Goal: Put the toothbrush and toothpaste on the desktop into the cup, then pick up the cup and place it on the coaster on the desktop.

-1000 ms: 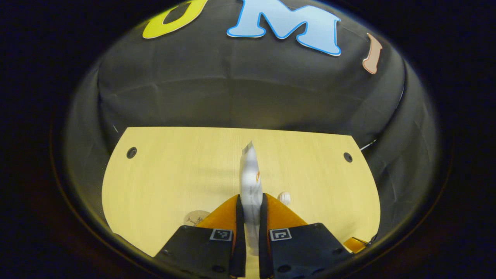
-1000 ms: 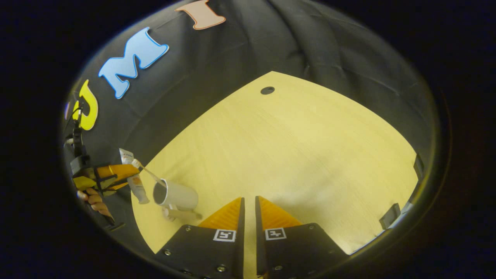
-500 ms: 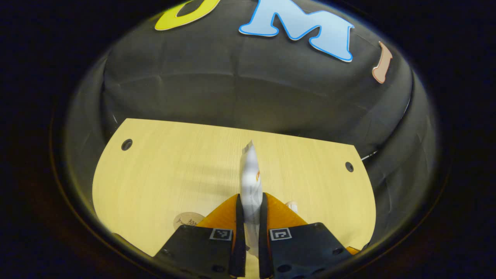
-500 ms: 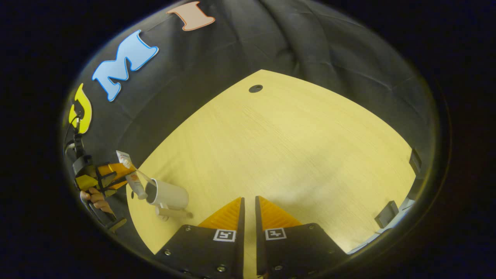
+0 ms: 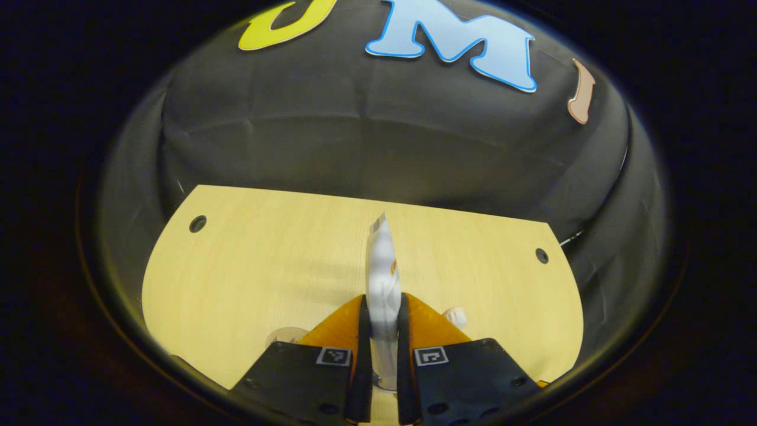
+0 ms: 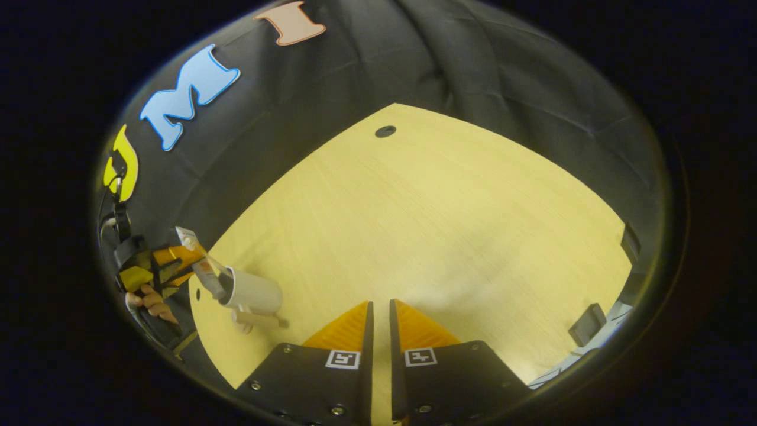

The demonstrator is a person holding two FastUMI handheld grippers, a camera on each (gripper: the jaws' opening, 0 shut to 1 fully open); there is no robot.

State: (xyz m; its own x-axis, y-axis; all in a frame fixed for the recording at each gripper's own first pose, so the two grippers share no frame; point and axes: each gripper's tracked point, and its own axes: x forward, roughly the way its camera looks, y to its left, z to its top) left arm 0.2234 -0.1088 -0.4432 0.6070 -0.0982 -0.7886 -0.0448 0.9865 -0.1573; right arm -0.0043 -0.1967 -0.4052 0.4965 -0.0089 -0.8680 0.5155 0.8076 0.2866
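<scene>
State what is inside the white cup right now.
In the right gripper view, the toothpaste tube, held by the left gripper, dips into the white cup. A thin stick, probably the toothbrush, leans at the rim; the cup's wall hides its bottom.

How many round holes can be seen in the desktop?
2. In the left gripper view, one hole sits near the desktop's far left corner and the other hole near its far right corner. More may be hidden behind the claws.

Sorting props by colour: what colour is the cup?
White cup, clearest in the right gripper view.
</scene>
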